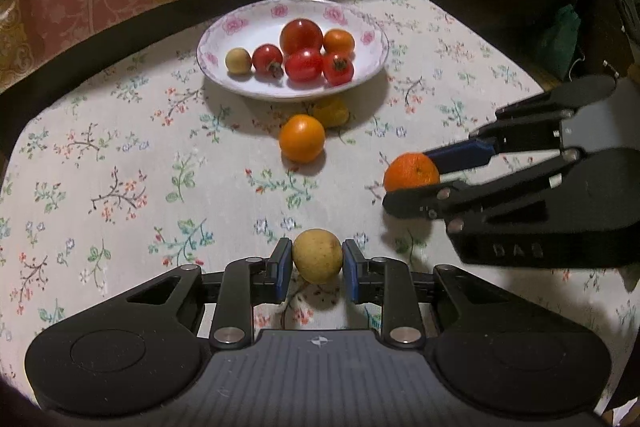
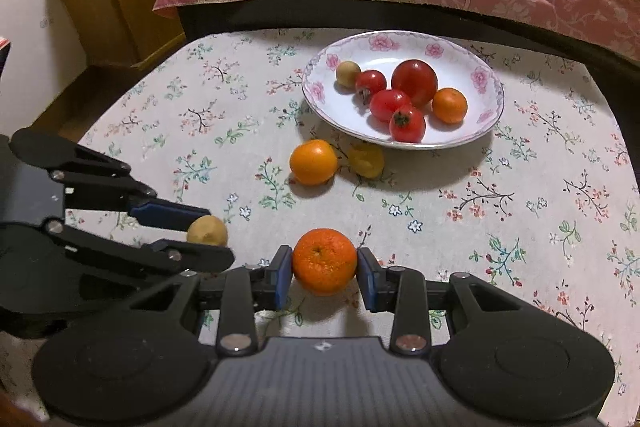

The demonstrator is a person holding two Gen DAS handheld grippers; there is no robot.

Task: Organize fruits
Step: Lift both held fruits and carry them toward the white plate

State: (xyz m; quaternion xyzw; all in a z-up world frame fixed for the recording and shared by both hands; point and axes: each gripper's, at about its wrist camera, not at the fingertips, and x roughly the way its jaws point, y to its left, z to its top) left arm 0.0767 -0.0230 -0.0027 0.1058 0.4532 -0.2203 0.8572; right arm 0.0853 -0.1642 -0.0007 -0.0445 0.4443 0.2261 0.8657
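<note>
Blue-padded left tongs [image 1: 317, 263] are clenched on a small pale yellow fruit [image 1: 317, 255], and the right tongs [image 2: 325, 269] are clenched the same way on a dimpled orange mandarin [image 2: 324, 261], pads pressing each fruit from both sides. Both fruits sit low over the floral tabletop [image 2: 520, 211]; whether they are lifted clear of the cloth cannot be told. The flower-rimmed plate [image 1: 372, 39] lies straight ahead of both tongs, toward the far edge of the tabletop, well apart from them, slightly right of centre in the right wrist view and about centred in the left. Neither hand looks clearly nearer; the fruits are round, so no axis matters. Between tongs and plate lie two loose fruits just beside the near rim: one smooth orange fruit [image 1: 302, 138] and one yellow fruit [image 1: 331, 111] touching it. On the plate are six: four red tomatoes [image 1: 301, 35], one orange fruit, one pale yellow one. Carrying forward will likely mean passing over that loose pair.
</note>
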